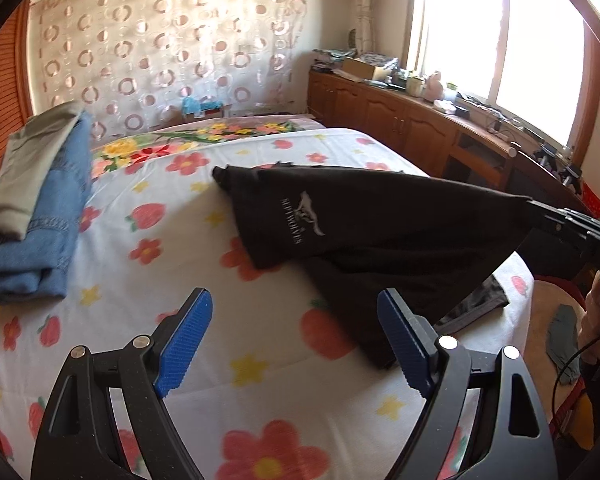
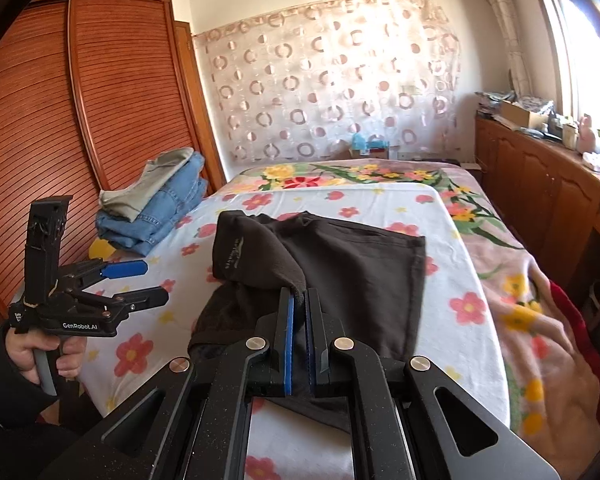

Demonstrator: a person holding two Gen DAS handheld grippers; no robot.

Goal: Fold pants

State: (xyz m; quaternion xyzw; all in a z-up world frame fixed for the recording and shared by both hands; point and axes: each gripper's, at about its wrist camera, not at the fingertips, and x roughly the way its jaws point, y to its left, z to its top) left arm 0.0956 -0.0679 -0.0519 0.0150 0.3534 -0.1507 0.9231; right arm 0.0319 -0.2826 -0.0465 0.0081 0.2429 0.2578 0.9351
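A home bedroom: a bed (image 2: 380, 200) with floral sheets, a louvred wooden wardrobe (image 2: 100, 100), patterned curtain (image 2: 332, 76), and cluttered sideboard (image 1: 400, 116) under the window.

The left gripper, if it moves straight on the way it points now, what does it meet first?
Probably the flowered sheet, since the open left gripper points down at bare bedding. The black pants lie just right of that line; depth is unclear.

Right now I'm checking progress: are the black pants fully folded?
Not yet. The black pants lie partly doubled on the bed, one edge lifted and pinched in the shut right gripper.
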